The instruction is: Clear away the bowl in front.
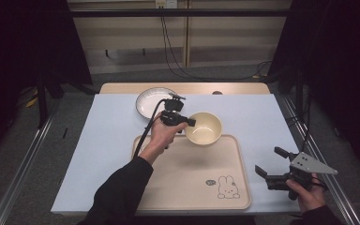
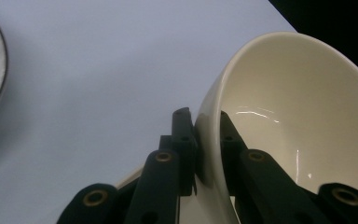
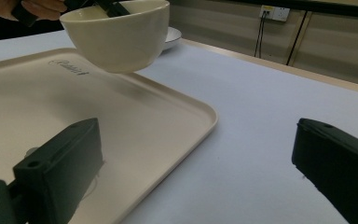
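Left claw (image 2: 208, 140) astride rim of cream bowl (image 2: 284, 116), above tray (image 1: 192, 173)

The beige tray (image 1: 168, 187) carries printing. Near its front right corner, high view: a line-drawn rabbit figure (image 1: 228, 187) with a small dark round mark (image 1: 210, 182) just beside it; lettering in that mark too small to read. Right gripper view: a cursive script word (image 3: 68, 67) along the tray's far rim, not legible.
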Available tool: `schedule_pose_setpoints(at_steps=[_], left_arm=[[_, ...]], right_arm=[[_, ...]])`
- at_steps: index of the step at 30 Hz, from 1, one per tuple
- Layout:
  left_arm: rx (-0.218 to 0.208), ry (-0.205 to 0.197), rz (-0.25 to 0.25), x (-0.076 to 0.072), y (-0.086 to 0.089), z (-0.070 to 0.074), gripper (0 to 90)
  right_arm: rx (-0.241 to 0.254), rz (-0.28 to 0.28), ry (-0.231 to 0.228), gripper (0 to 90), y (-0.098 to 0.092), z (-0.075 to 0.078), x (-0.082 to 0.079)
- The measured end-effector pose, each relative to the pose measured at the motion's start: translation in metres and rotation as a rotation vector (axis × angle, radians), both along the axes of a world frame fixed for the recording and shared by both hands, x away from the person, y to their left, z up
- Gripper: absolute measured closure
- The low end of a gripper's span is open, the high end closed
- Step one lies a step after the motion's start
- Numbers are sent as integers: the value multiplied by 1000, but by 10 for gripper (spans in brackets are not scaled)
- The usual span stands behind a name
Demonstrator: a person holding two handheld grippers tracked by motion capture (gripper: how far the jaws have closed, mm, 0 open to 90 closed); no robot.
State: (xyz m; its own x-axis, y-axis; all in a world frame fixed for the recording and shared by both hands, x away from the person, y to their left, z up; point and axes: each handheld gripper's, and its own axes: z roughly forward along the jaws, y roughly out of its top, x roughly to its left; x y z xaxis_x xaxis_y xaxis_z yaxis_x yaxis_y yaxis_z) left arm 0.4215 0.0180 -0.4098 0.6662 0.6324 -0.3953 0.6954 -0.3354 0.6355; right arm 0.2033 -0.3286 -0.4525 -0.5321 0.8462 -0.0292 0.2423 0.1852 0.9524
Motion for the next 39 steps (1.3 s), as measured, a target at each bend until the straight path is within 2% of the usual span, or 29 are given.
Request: schedule_pose_setpoints(at_steps=[10,11,13,14,16,18,19,22,28,30,33,36,39], left_arm=[[4,27,-28,1,-31,-11,825],[21,34,-47,2,-37,-14,826],[25,30,-34,-1,-45,-17,825],[47,23,-51,0,-47,-19,825],[40,33,-44,0,-50,-21,826],[59,39,-77,1,-56,-27,826],[56,36,-67,0,-59,-28,826],[78,36,-74,1,-63,-32,825],[96,33,-74,1,-68,-41,825],[82,48,-72,1,-69,-43,825],[68,47,-67,3,-71,-45,826],[66,40,-55,3,-73,-45,826],[85,23,-65,2,-74,-45,826]], right_arm=[[0,0,-1,13,0,0,0],[-1,1,-1,13,0,0,0],[-1,1,-1,13,0,0,0],[-1,2,-1,13,0,0,0],[2,2,1,12,1,0,0],[0,8,-2,11,1,-1,1],[0,8,-2,11,1,-1,1],[1,4,1,11,0,0,0],[1,4,0,11,0,-1,0],[1,4,0,11,0,-1,0],[-3,7,-2,11,0,-1,1],[0,9,-2,11,0,-1,1],[4,6,2,11,0,0,0]])
